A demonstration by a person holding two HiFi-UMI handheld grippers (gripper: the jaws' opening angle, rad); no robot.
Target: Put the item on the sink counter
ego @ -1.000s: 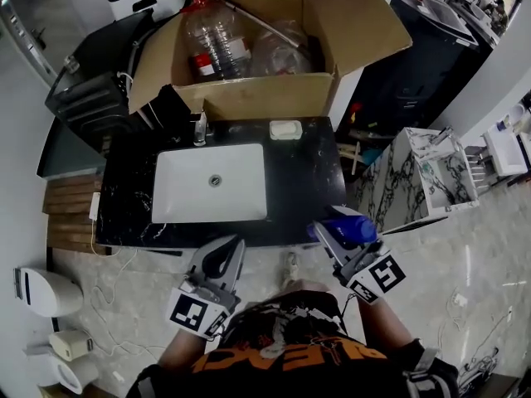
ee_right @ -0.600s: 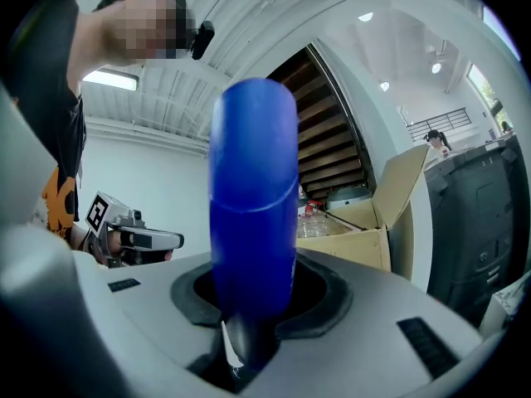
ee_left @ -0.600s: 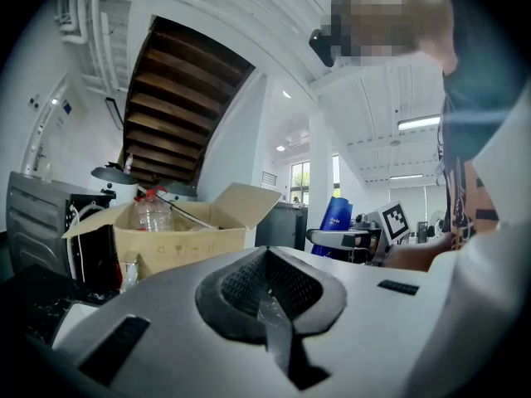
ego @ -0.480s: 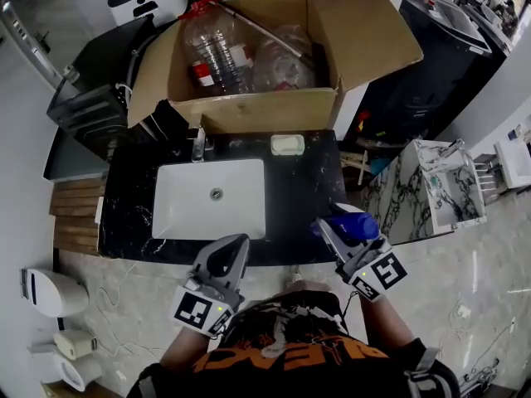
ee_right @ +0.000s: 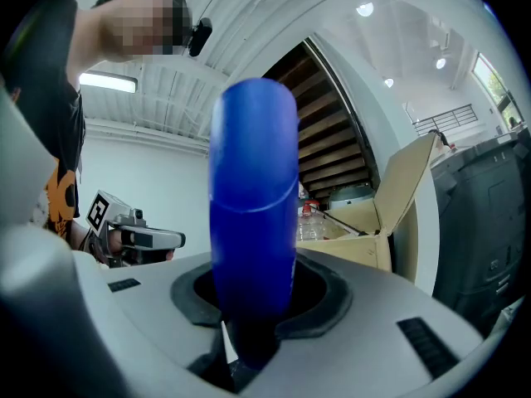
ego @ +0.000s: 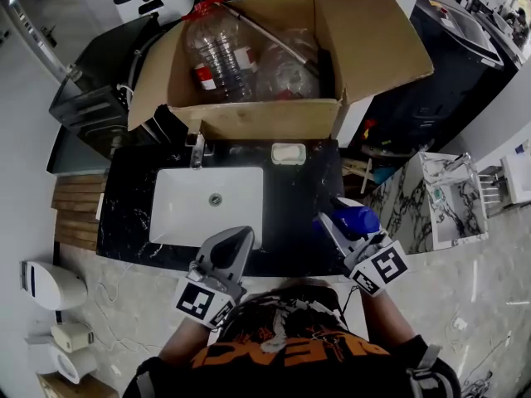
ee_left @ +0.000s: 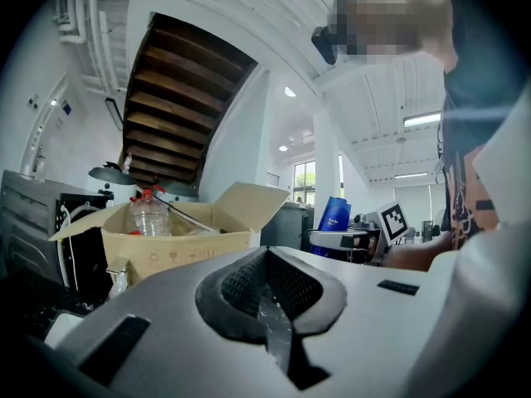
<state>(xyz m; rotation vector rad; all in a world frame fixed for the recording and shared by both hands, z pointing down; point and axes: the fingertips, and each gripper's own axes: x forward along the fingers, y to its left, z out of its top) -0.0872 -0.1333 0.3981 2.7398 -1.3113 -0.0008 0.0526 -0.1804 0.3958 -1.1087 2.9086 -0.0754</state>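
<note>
The right gripper (ego: 342, 232) has its fingers pinching a deep blue, round-topped plastic bottle (ego: 357, 220) low on its body, and the bottle stands upright between them at the near right corner of the black marble-patterned table (ego: 303, 193), right of the white rectangular basin (ego: 207, 201). The left gripper (ego: 235, 243) hovers at the table's near edge by the basin, its fingers pressed together on nothing

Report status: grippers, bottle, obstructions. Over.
Right gripper shut on blue bottle, at right front corner of black counter. Left gripper shut, empty. Counter right of basin bare; soap dish at back edge.
</note>
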